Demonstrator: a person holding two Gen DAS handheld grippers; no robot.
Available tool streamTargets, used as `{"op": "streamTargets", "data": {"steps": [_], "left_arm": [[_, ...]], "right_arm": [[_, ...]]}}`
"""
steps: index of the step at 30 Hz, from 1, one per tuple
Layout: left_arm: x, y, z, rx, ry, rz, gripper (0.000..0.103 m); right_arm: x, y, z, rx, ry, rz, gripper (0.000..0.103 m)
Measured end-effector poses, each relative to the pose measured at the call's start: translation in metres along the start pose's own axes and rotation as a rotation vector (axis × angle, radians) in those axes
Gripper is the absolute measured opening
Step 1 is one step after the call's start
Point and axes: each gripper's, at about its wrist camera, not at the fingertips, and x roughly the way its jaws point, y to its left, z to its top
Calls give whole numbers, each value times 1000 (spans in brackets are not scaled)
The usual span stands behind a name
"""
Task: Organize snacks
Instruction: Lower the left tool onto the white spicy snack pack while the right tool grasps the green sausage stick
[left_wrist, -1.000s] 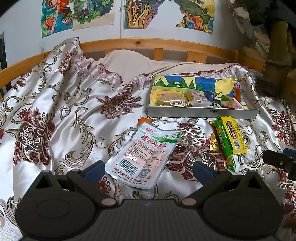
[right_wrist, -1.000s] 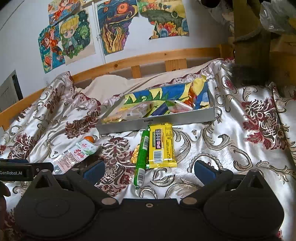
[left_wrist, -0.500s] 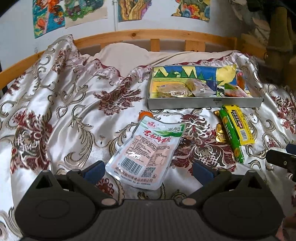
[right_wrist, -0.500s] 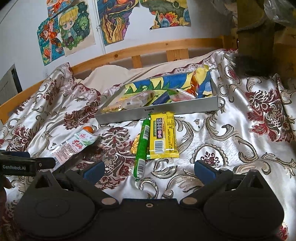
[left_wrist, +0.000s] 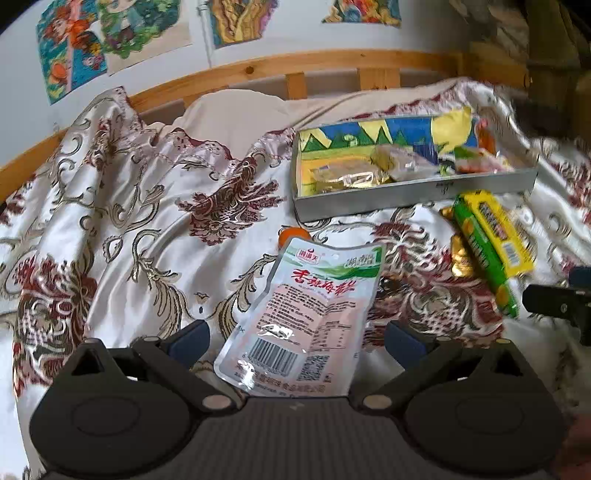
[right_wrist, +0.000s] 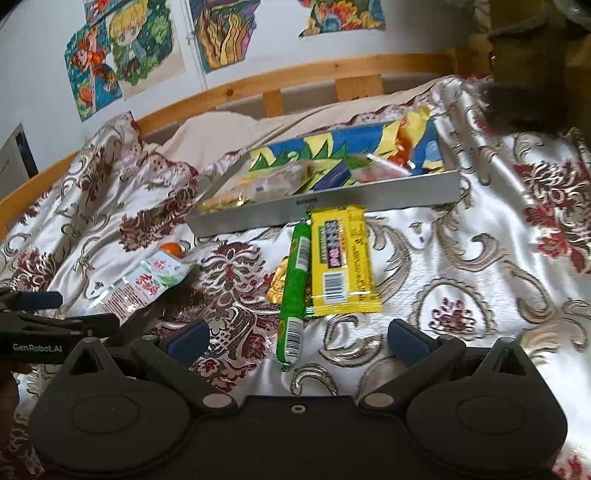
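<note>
The left gripper (left_wrist: 297, 338) hangs low over the bedspread with its jaws spread wide, and the near end of a white-and-pink snack pouch (left_wrist: 310, 314) lies flat between the two blue-padded fingers (left_wrist: 188, 338), touched by neither. The right gripper (right_wrist: 295, 338) is likewise spread wide, gripping nothing, with the near tip of a green sausage stick (right_wrist: 293, 295) lying in the gap between its fingers.

Taking the grey metal tray (left_wrist: 413, 194) as the landmark: it sits on the floral satin bedspread (left_wrist: 129, 221) toward the wooden headboard (left_wrist: 258, 70) and already holds several wrapped snacks. The pouch lies on the near side of the tray, off its left corner, with a small orange item (left_wrist: 291, 234) peeking out at the pouch's far edge. The green stick and a yellow snack bar (right_wrist: 341, 258) lie side by side just in front of the tray's near wall, touching each other, with a gold-wrapped piece (right_wrist: 277, 284) tucked against the stick's left side.
</note>
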Motion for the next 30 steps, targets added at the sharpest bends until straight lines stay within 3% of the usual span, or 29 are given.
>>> {"op": "streamTargets", "data": {"steps": [5, 10, 17, 20, 25, 30], "left_arm": [[19, 2, 1, 52, 42, -63, 103], [39, 5, 6, 91, 90, -95, 103], [58, 19, 12, 24, 147, -145, 103], [60, 21, 13, 0, 159, -163, 102], [53, 18, 17, -28, 152, -221, 90], [47, 12, 17, -48, 161, -255, 83]], "right_arm": [[13, 1, -3, -7, 2, 16, 101], [24, 2, -1, -17, 19, 56, 85], [39, 4, 1, -20, 29, 87, 73], [44, 1, 3, -16, 28, 90, 56], [48, -11, 2, 38, 44, 102, 21], [43, -8, 1, 16, 56, 104, 21]]}}
